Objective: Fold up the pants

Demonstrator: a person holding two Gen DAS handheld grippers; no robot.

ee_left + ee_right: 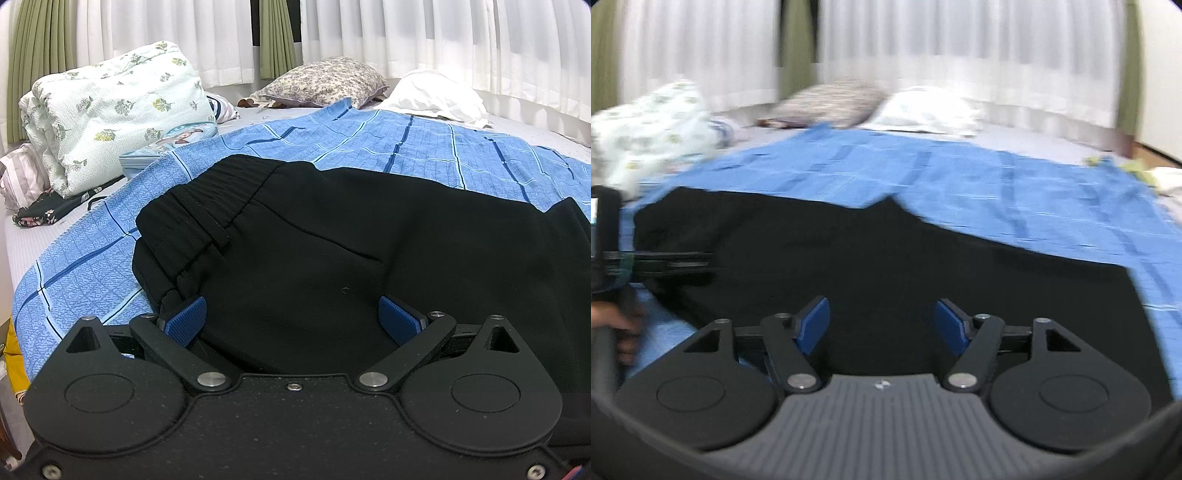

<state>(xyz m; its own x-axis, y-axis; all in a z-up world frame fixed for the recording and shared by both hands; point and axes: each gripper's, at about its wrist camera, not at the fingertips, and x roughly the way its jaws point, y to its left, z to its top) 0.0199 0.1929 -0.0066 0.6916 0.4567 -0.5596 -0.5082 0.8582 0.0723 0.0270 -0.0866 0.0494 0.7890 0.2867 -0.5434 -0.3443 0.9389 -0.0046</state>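
My left gripper (291, 317) has its blue pads spread wide, with black pants (351, 240) fabric lying between them; the pads (186, 319) do not press on the cloth, so nothing is gripped. My right gripper (881, 326) is also released, jaws apart over the same dark fabric (this view is blurred, so fine detail is lost).

The pants lie flat across a blue checked blanket (406, 144) on the bed, ribbed waistband (207, 206) toward the left, legs running to the right. In the right wrist view, the pants (886, 251) end in a straight hem at the right, with blanket (1015, 184) showing beyond.

Past the waistband, off the blanket's left edge, sit a folded floral quilt (110, 110), a pale blue case (162, 147) just beside it, and dark patterned cloth (48, 210) nearer the mattress edge. At the head of the bed lie a grey floral pillow (325, 81) and a white pillow (439, 96), well apart from the pants, under white curtains (443, 37).

The blanket beyond the pants is open. At the left of the right wrist view, my other hand (617, 328) holds its gripper's handle.
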